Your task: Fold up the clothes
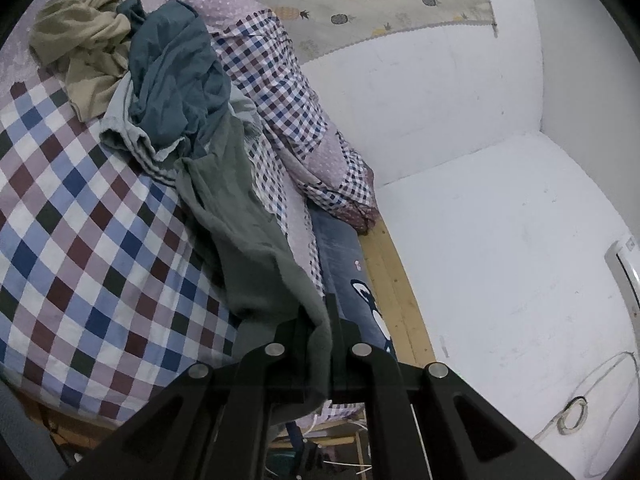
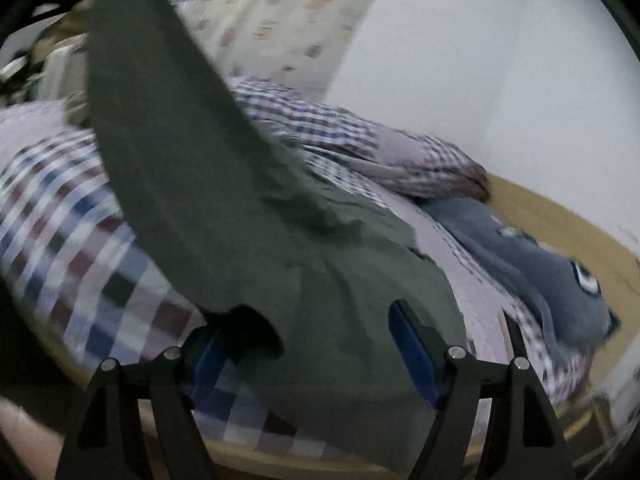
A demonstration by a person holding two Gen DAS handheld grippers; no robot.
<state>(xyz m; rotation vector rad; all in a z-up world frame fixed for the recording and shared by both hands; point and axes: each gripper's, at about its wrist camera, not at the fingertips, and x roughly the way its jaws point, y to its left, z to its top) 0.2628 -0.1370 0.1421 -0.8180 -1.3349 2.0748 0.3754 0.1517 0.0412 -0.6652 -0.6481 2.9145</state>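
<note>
On the checked bedspread point(image 1: 80, 240), a grey-green garment point(image 1: 248, 240) trails from the clothes pile point(image 1: 160, 80), one edge pinched in the left gripper point(image 1: 320, 332). Right gripper point(image 2: 312, 344) gapes around it. Soft, light, floppy; best taken at a free corner.

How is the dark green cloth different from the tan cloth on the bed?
The dark green cloth is pulled out long; the tan cloth is scrunched into a lump. The green one is pinched in the left gripper, while nothing holds the tan one. The green one reaches the bed's near edge; the tan one sits far back. Both are unfolded.
</note>
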